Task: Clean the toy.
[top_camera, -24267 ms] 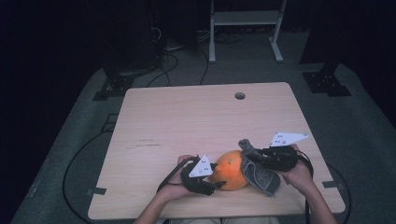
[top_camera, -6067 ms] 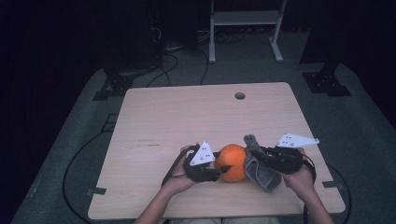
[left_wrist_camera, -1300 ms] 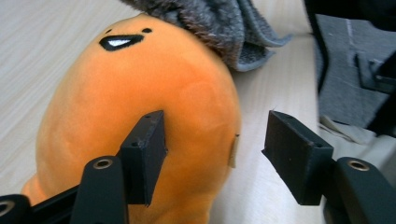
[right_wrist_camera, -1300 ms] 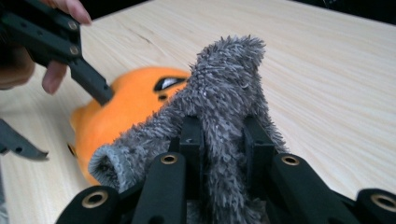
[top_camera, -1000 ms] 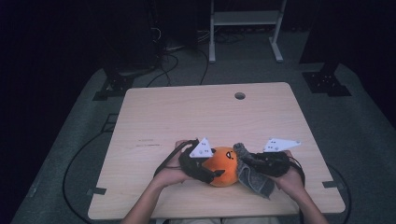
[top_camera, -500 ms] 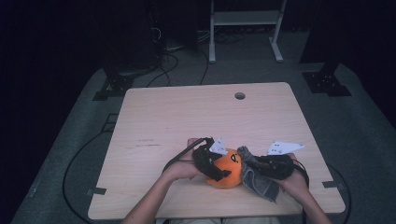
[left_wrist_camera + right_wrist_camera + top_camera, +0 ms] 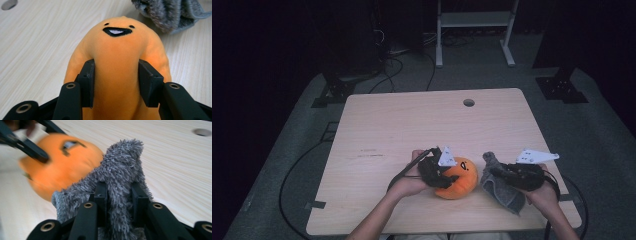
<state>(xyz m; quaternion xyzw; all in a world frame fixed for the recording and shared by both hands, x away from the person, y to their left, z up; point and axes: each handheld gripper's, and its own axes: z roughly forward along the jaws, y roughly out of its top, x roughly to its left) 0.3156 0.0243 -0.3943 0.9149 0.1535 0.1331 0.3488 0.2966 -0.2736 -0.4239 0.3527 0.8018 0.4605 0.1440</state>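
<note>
The left gripper has just closed its jaws, and they now pinch the round orange plush toy with a stitched smiling face, denting its sides. The right gripper, jaws easing slightly apart, still clamps a bunched fold of the fuzzy grey cloth. A second ago the cloth lay against the toy; now it sits apart to the toy's right. Both lie near the front edge of the light wooden table.
</note>
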